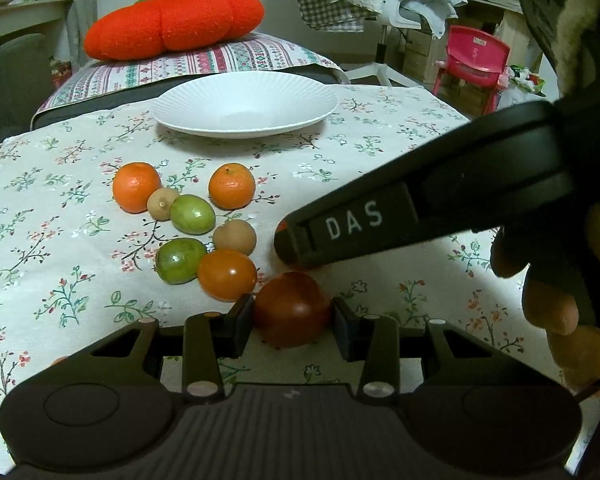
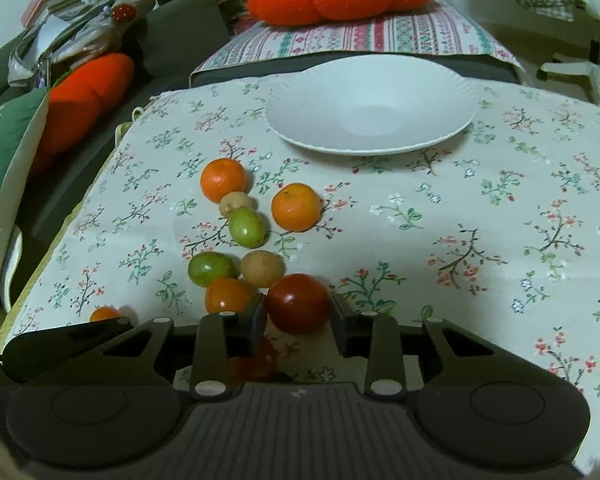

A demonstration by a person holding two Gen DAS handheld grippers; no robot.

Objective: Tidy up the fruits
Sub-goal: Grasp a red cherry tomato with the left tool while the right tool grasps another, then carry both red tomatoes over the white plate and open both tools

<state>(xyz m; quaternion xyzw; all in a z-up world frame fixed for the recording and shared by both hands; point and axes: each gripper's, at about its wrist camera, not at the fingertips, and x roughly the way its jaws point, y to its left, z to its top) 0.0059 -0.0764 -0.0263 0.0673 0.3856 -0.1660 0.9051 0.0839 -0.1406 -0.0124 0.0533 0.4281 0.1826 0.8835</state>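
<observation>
My left gripper (image 1: 292, 322) has its fingers on both sides of a dark red tomato (image 1: 291, 309) on the floral cloth, touching it. My right gripper (image 2: 299, 322) brackets a red tomato (image 2: 299, 302) with its fingers close at each side; it also shows in the left wrist view (image 1: 296, 244), just above the left one. Another red fruit (image 2: 256, 362) lies under the right gripper's left finger. Two oranges (image 1: 137, 187) (image 1: 232, 185), two green fruits (image 1: 192, 214) (image 1: 180, 260), two brown fruits (image 1: 235, 237) (image 1: 163, 203) and an orange tomato (image 1: 227, 275) lie clustered on the cloth. The white plate (image 1: 204, 100) is bare.
A small orange fruit (image 2: 105, 314) lies at the left near the cloth's edge. A red pumpkin cushion (image 1: 172, 24) on a striped pillow sits behind the plate. A pink chair (image 1: 474, 60) stands at the back right. Orange and green cushions (image 2: 80, 96) lie left of the table.
</observation>
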